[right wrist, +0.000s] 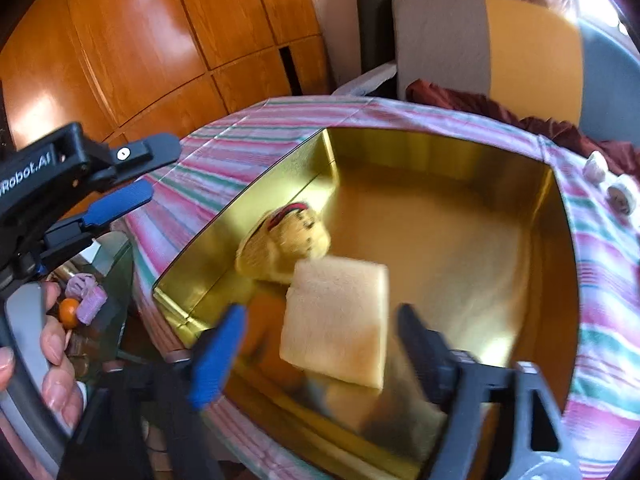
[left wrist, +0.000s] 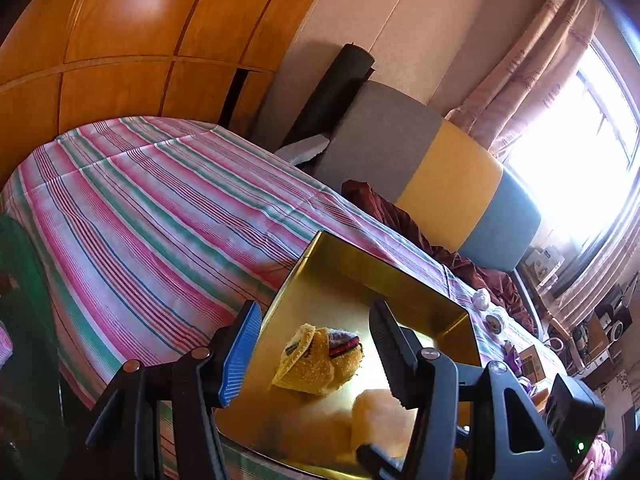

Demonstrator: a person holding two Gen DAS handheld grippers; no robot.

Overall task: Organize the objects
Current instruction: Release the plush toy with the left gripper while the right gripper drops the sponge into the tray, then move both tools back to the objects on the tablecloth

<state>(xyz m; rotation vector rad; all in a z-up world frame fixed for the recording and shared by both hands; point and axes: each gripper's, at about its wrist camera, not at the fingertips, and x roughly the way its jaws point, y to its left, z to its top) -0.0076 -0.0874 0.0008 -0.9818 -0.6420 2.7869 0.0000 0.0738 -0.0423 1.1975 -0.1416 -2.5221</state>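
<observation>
A bed covered with a pink, green and white striped cloth (left wrist: 152, 208) fills most of the left wrist view, with a grey, yellow and blue padded headboard (left wrist: 436, 176) at about two o'clock. On the cloth sits an open, square gold metal tin (right wrist: 440, 152). Inside it a pale beige square sponge-like block (right wrist: 340, 320) lies near the six o'clock wall, just beside a yellow knitted item with dark and red stripes (right wrist: 288, 236) at about nine o'clock. The right gripper (right wrist: 320, 344) hangs over the block, its jaws spread wide and holding nothing. The left gripper (left wrist: 316, 352) is likewise wide open and empty. Two small white round objects (right wrist: 608, 184) rest on the cloth at the tin's two o'clock.
</observation>
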